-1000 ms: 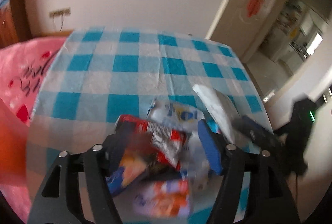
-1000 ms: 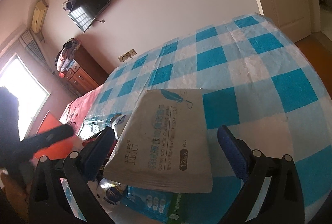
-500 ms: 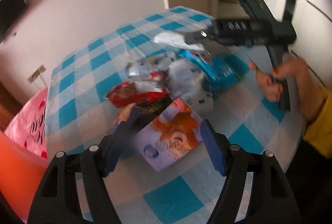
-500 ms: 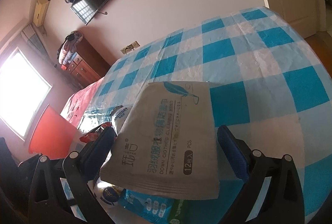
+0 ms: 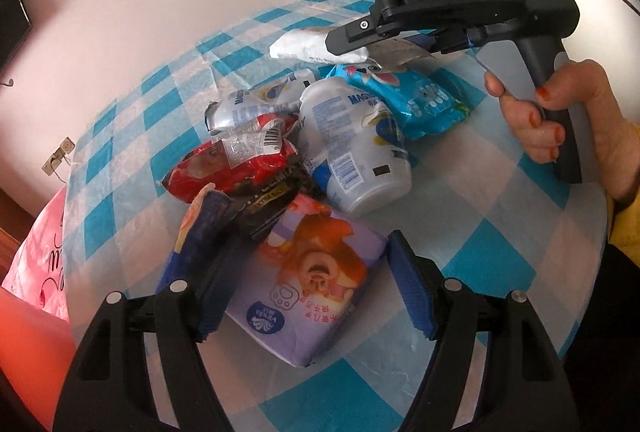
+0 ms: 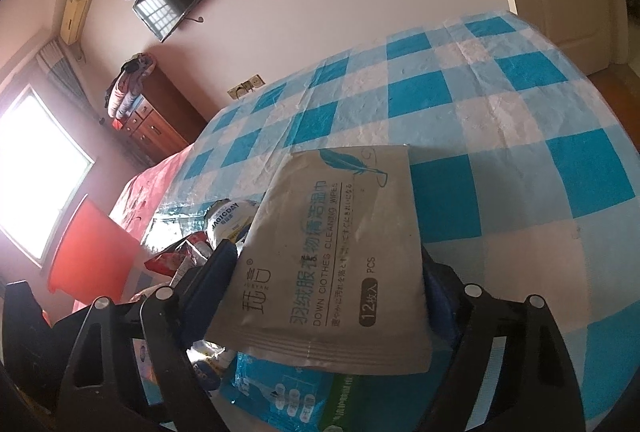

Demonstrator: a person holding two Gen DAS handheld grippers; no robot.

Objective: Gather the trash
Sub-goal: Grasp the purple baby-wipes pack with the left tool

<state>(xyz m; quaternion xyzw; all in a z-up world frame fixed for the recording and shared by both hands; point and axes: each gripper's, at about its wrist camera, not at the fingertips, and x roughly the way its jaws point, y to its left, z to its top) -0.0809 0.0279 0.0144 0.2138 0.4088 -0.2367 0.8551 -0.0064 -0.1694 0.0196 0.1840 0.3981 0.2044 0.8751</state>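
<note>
At centre frame the right gripper pinches a flat grey wipes sachet above the checked tablecloth; the left gripper gapes around a glossy lilac tissue pack, crinkled wrappers heaped behind

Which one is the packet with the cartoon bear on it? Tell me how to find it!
Look at the blue-and-white checked tablecloth and find the heap of wrappers in its middle. At the near edge of the heap, between the fingers of the left gripper, lies the flat lilac tissue packet. Only it shows an orange cartoon bear; its neighbours are a crinkled red wrapper and a white plastic bottle.
</note>
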